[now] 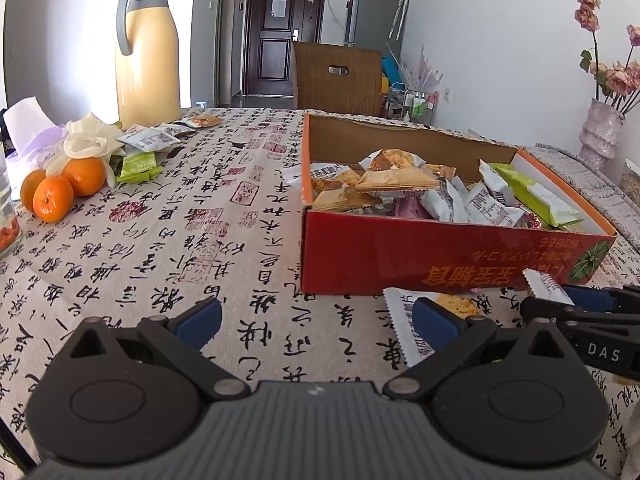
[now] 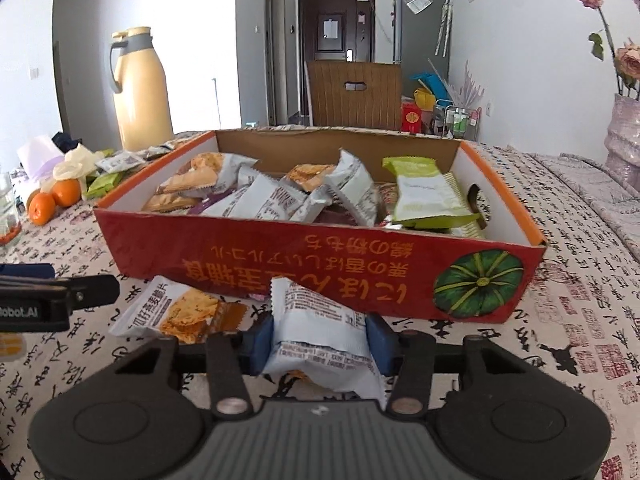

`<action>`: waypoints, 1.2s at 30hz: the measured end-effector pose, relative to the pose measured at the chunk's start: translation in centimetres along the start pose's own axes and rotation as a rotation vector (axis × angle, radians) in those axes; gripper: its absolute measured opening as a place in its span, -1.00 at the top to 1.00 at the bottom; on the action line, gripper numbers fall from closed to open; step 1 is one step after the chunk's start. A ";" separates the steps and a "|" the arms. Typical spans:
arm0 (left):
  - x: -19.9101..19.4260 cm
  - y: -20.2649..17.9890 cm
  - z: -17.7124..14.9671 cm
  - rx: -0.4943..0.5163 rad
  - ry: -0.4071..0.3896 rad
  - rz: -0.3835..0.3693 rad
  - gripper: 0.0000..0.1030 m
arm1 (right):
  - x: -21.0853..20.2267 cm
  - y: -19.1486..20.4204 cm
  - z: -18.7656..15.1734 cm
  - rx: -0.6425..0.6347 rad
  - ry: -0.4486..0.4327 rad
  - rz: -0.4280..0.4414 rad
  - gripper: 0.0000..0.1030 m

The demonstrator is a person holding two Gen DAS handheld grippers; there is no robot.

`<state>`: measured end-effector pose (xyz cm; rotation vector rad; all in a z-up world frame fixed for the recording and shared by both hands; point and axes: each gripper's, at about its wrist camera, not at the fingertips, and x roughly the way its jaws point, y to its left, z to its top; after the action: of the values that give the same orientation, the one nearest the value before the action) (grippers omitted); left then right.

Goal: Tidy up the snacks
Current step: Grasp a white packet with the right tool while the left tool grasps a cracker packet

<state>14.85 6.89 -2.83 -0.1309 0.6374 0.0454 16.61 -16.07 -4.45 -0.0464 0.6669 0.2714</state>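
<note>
Blue pads of right gripper (image 2: pixel 320 342) pinch white snack packet (image 2: pixel 320 334) from both sides, just in front of red box (image 2: pixel 280 264). Left gripper (image 1: pixel 318 322) gapes wide, nothing between jaws, hovering over tablecloth (image 1: pixel 180 248) before box's near left corner. Second packet (image 2: pixel 176 312) lies flat beside box's front wall. Box holds heap of packets (image 2: pixel 280 196). Oranges (image 1: pixel 56 188), cream thermos (image 1: pixel 146 54) well left of box.

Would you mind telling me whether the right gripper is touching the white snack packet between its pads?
Touching. The right wrist view shows the right gripper with both blue pads pressed against the sides of the white packet.
</note>
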 end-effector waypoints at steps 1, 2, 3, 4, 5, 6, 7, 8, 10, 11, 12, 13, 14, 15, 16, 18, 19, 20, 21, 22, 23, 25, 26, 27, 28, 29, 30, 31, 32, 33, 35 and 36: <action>-0.1 -0.2 0.1 0.002 0.001 -0.004 -1.00 | -0.2 -0.2 0.0 0.002 -0.002 0.003 0.09; -0.1 -0.4 0.2 0.003 0.003 -0.008 -1.00 | -0.4 -0.3 -0.1 0.005 -0.006 0.005 0.10; -0.2 -0.6 0.3 0.006 0.004 -0.010 -1.00 | -0.6 -0.5 -0.2 0.007 -0.010 0.005 0.10; -0.2 -0.9 0.3 0.009 0.007 -0.013 -1.00 | -0.8 -0.7 -0.3 0.009 -0.013 0.004 0.11; -0.2 -1.2 0.4 0.012 0.008 -0.018 -1.00 | -1.0 -0.9 -0.4 0.013 -0.018 0.005 0.11; -0.2 -1.5 0.4 0.016 0.010 -0.024 -1.00 | -1.2 -1.1 -0.4 0.017 -0.023 0.007 0.11; -0.2 -1.9 0.5 0.022 0.013 -0.029 -1.00 | -1.5 -1.3 -0.4 0.021 -0.030 0.006 0.11; -0.2 -2.4 0.5 0.030 0.017 -0.033 -1.00 | -1.7 -1.6 -0.5 0.026 -0.037 0.003 0.11; 0.0 -3.2 0.5 0.044 0.026 -0.039 -1.00 | -2.3 -2.1 -0.5 0.035 -0.054 -0.003 0.11; 0.1 -3.6 0.5 0.052 0.033 -0.038 -1.00 | -2.6 -2.4 -0.5 0.040 -0.061 -0.008 0.11; 0.3 -4.1 0.5 0.058 0.040 -0.040 -1.00 | -2.9 -2.8 -0.5 0.045 -0.070 -0.014 0.11; 0.4 -4.5 0.5 0.064 0.047 -0.044 -1.00 | -3.1 -3.1 -0.5 0.048 -0.078 -0.021 0.11; 0.6 -4.9 0.5 0.071 0.057 -0.042 -1.00 | -3.4 -3.5 -0.5 0.055 -0.085 -0.028 0.11; 0.8 -5.3 0.5 0.078 0.065 -0.039 -1.00 | -3.5 -3.9 -0.6 0.060 -0.090 -0.034 0.11; 1.0 -5.8 0.5 0.086 0.074 -0.034 -1.00 | -3.7 -4.3 -0.6 0.065 -0.094 -0.041 0.11; 1.5 -6.7 0.4 0.101 0.093 -0.022 -1.00 | -3.9 -5.1 -0.8 0.076 -0.101 -0.056 0.11; 1.7 -6.9 0.4 0.103 0.101 -0.019 -1.00 | -4.0 -5.5 -0.8 0.083 -0.103 -0.061 0.11; 2.0 -7.3 0.3 0.104 0.112 -0.011 -1.00 | -4.1 -5.9 -0.9 0.089 -0.105 -0.066 0.11; 2.3 -7.6 0.3 0.104 0.122 0.001 -1.00 | -4.2 -6.2 -1.1 0.095 -0.106 -0.069 0.11; 2.6 -7.9 0.3 0.103 0.135 0.015 -1.00 | -4.3 -6.5 -1.2 0.101 -0.107 -0.072 0.11; 2.9 -8.1 0.3 0.101 0.144 0.024 -1.00 | -4.4 -6.8 -1.3 0.106 -0.109 -0.074 0.11; 3.3 -8.4 0.2 0.098 0.159 0.041 -1.00 | -4.5 -7.3 -1.5 0.115 -0.111 -0.077 0.11; 3.5 -8.6 0.2 0.097 0.165 0.048 -1.00 | -4.6 -7.5 -1.6 0.118 -0.112 -0.077 0.11; 3.7 -8.7 0.2 0.095 0.170 0.054 -1.00 | -4.6 -7.7 -1.7 0.122 -0.113 -0.076 0.11; 3.8 -8.8 0.2 0.093 0.173 0.060 -1.00 | -4.7 -7.8 -1.8 0.125 -0.113 -0.076 0.11; 3.9 -8.9 0.1 0.090 0.176 0.064 -0.99 | -4.7 -7.9 -1.9 0.128 -0.114 -0.075 0.11; 4.1 -9.0 0.1 0.088 0.181 0.066 -0.98 | -4.8 -8.0 -2.0 0.131 -0.114 -0.073 0.11; 4.2 -9.0 0.0 0.085 0.185 0.068 -0.93 | -4.8 -8.1 -2.1 0.133 -0.114 -0.072 0.11; 4.3 -9.0 -0.1 0.079 0.187 0.068 -0.92 | -4.8 -8.1 -2.1 0.134 -0.114 -0.070 0.11; 4.2 -8.9 -0.1 0.073 0.185 0.065 -0.90 | -4.9 -8.1 -2.2 0.135 -0.115 -0.068 0.11; 4.0 -8.9 -0.2 0.075 0.177 0.049 -0.69 | -4.9 -8.1 -2.3 0.135 -0.116 -0.066 0.11; 3.8 -8.9 -0.2 0.076 0.170 0.044 -0.61 | -4.9 -8.1 -2.3 0.135 -0.116 -0.066 0.11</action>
<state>18.53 -1.95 -4.33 -0.0471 0.8112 0.0531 13.63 -25.32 -3.59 0.0764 0.5661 0.1638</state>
